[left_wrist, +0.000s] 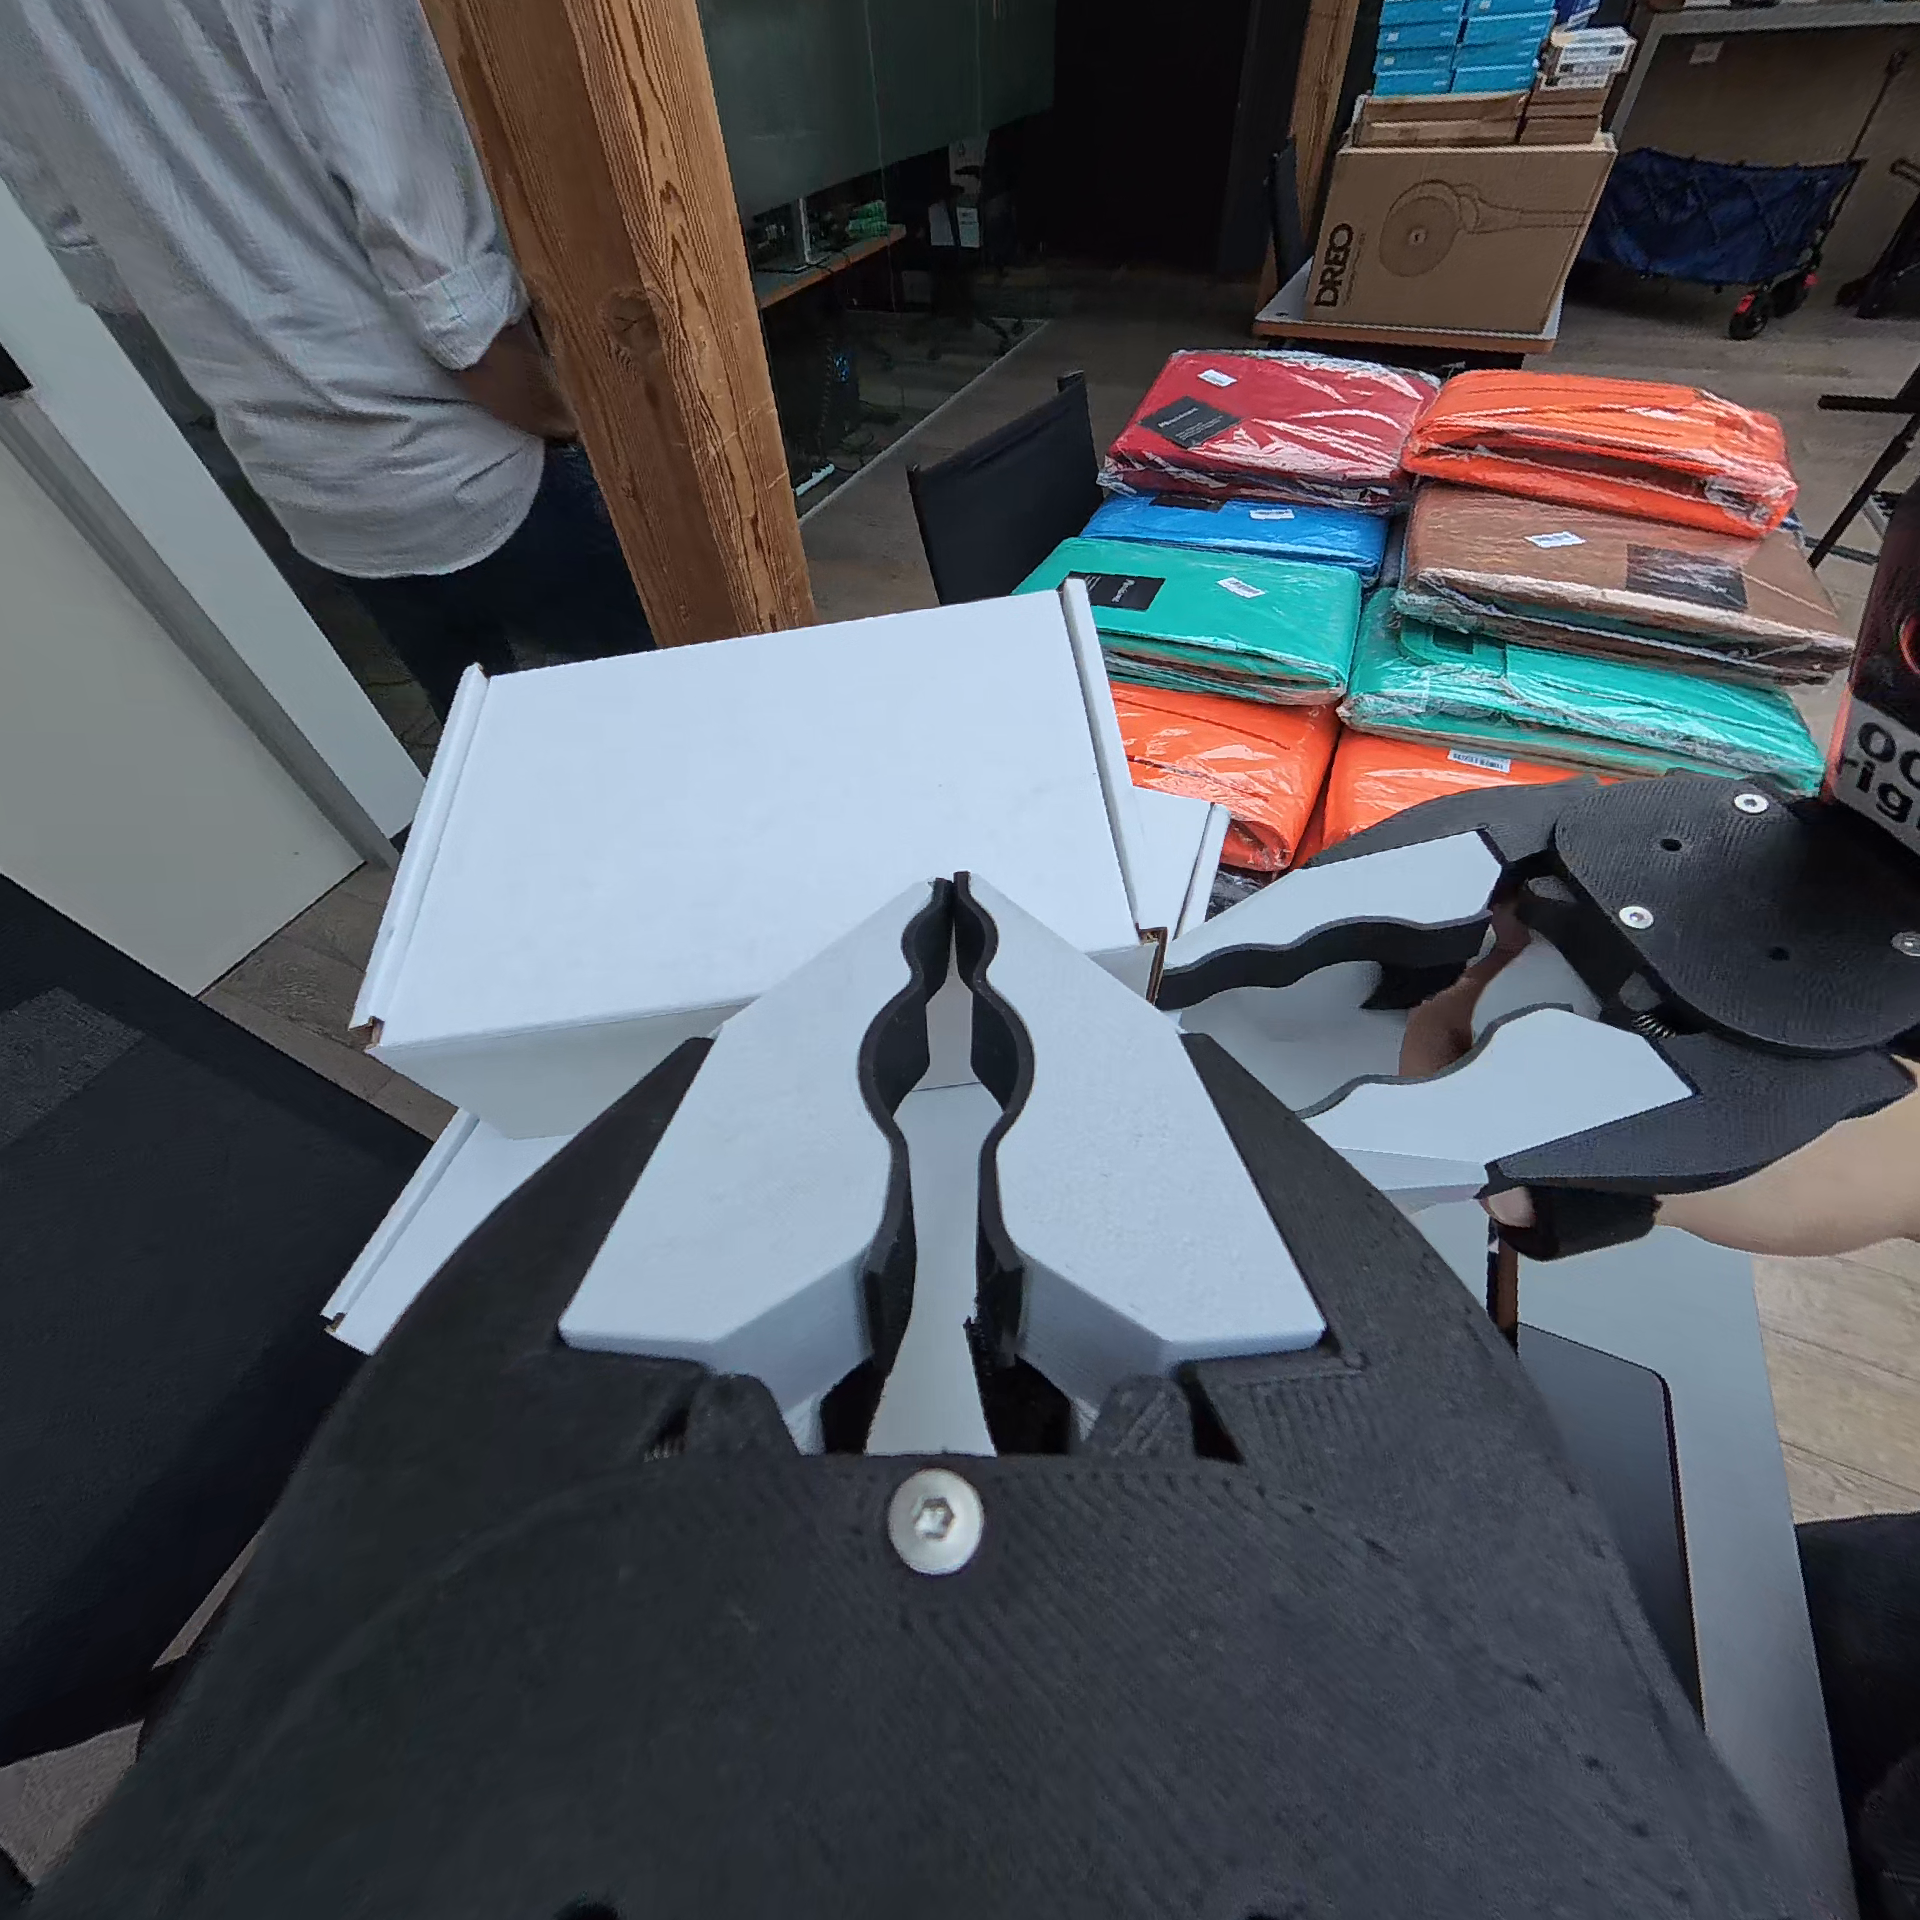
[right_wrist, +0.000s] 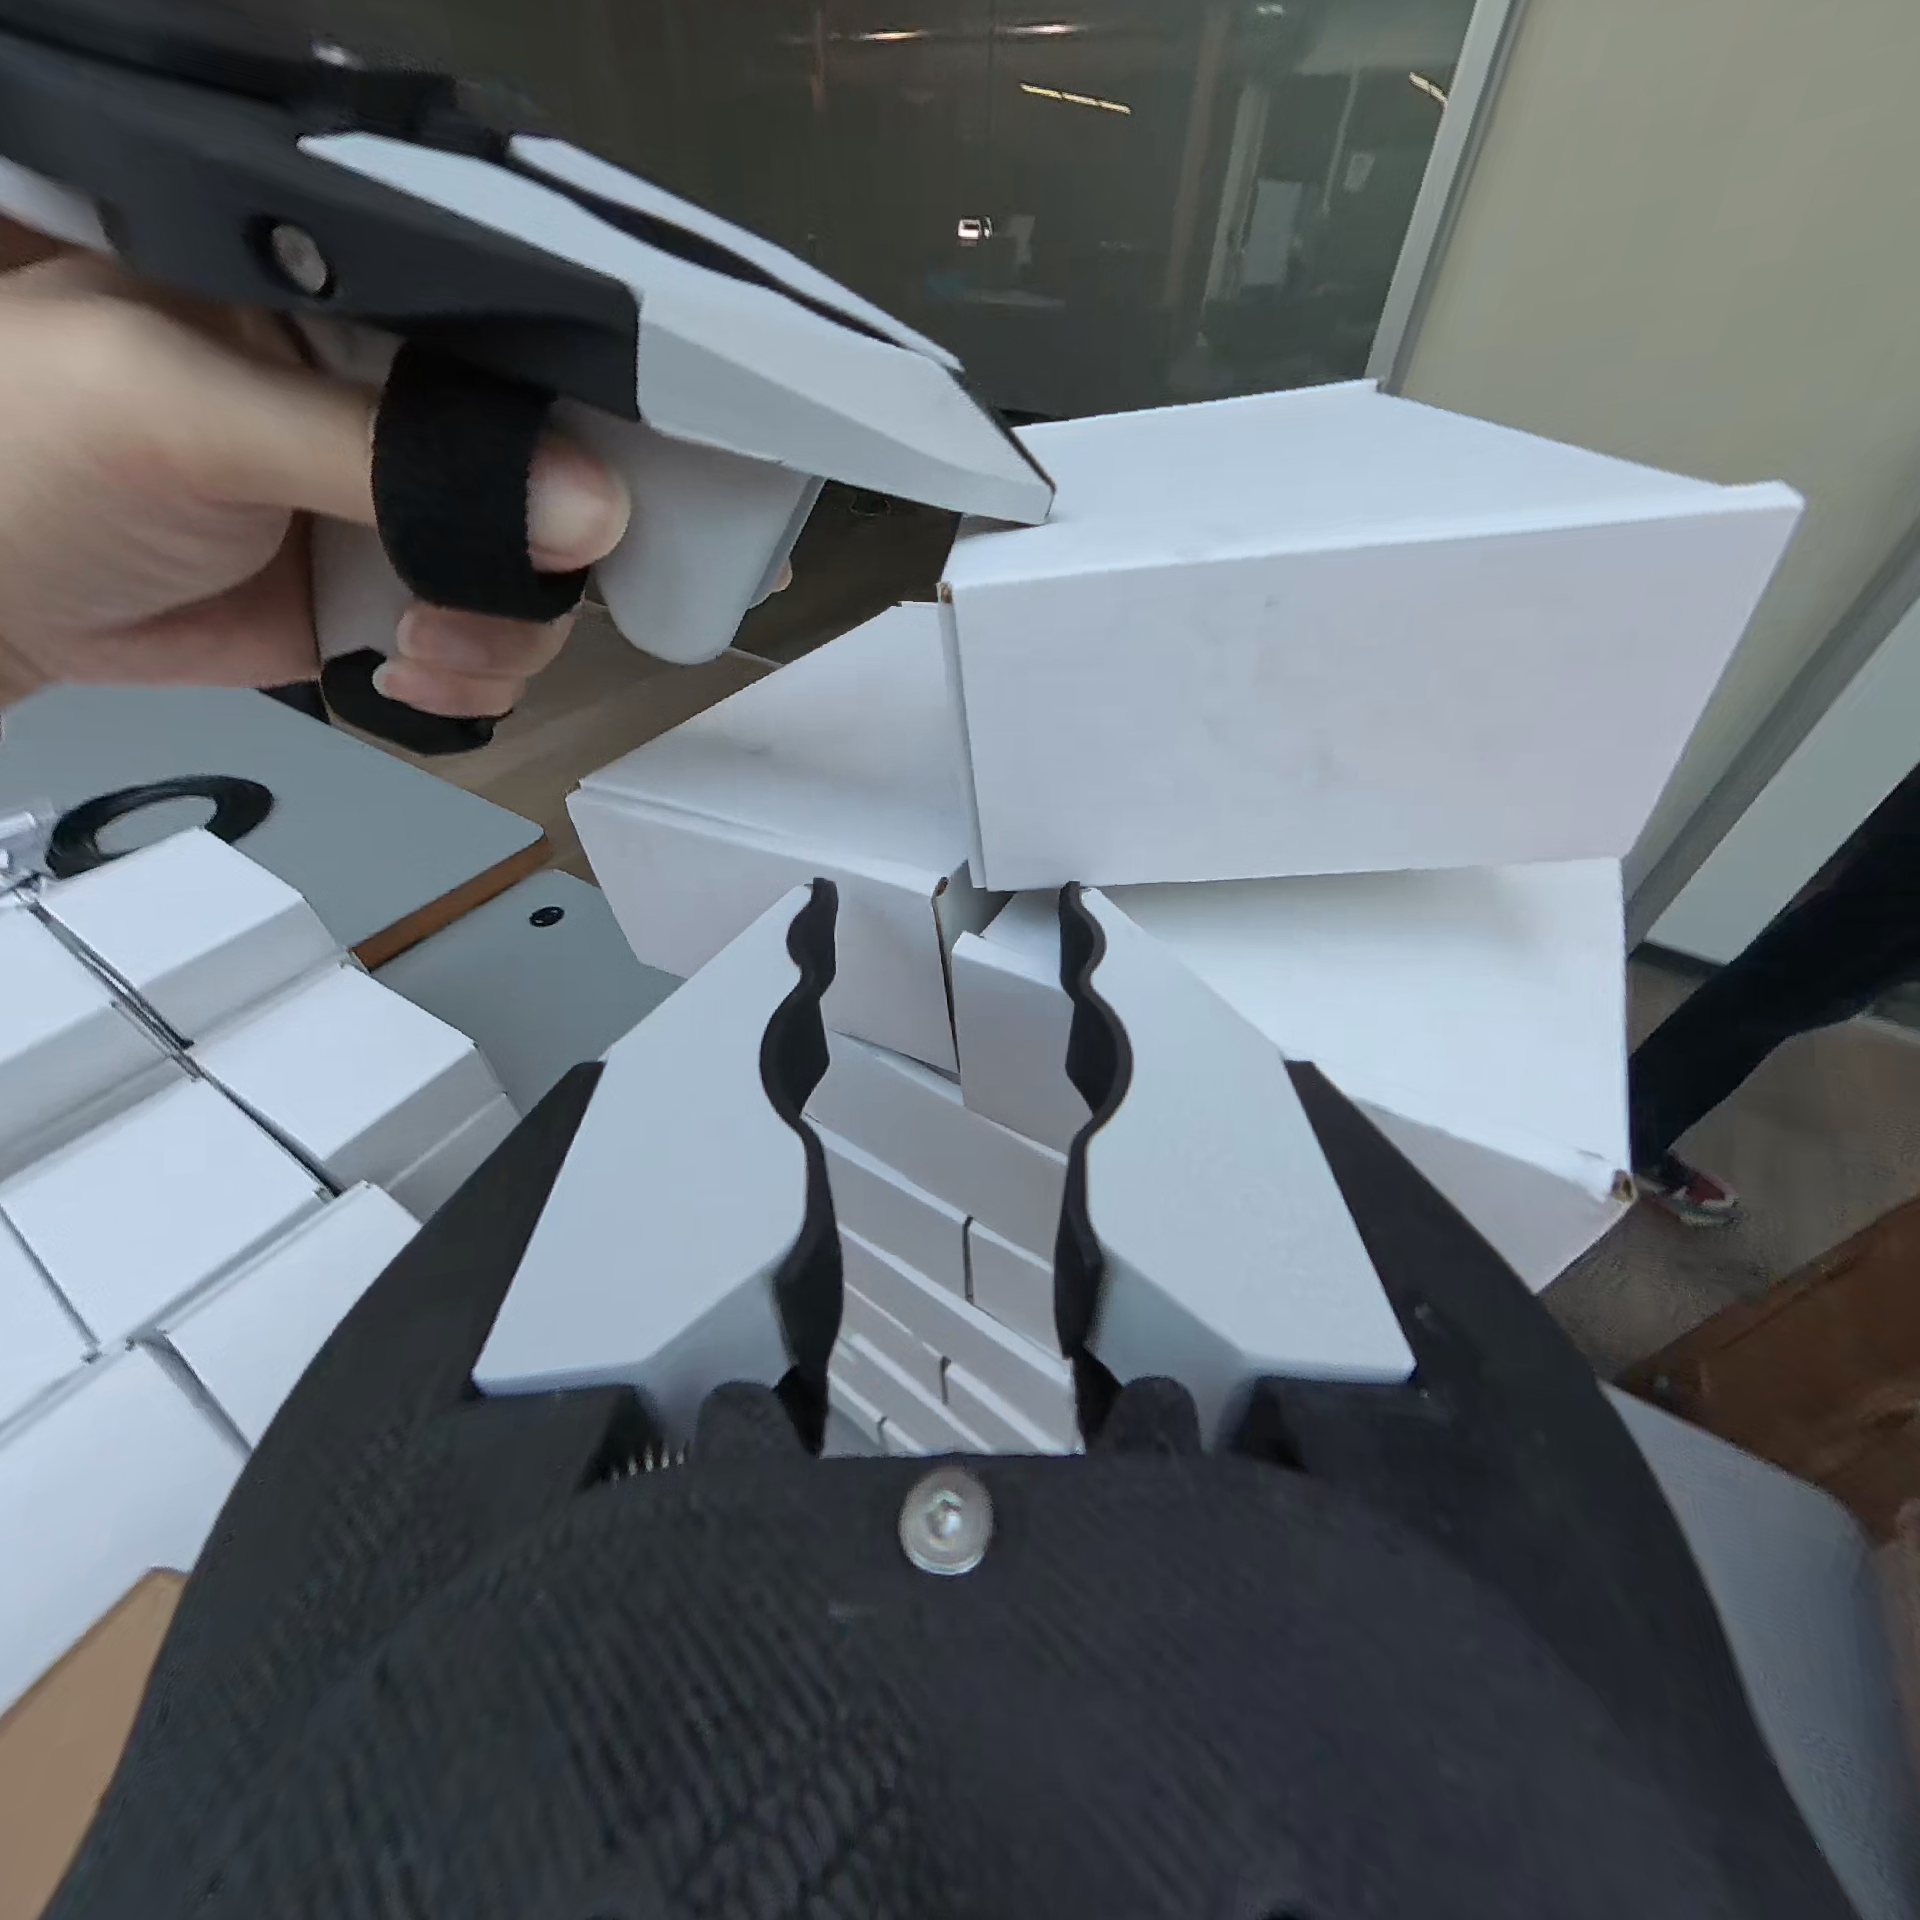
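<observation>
White top box (right_wrist: 1351, 665) under closed left gripper (left_wrist: 954, 883), right gripper (right_wrist: 940, 899) agape, stack base hidden

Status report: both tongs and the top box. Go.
Left tongs shut, empty, tips over top white box. Right tongs open, empty, at the stack's near corner. Nothing between.

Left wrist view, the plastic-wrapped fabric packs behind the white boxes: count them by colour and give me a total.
Orange packs: 3
Green packs: 2
Red pack: 1
Blue pack: 1
Brown pack: 1
Total: 8 packs showing; any hidden under the stacks cannot be counted.
</observation>
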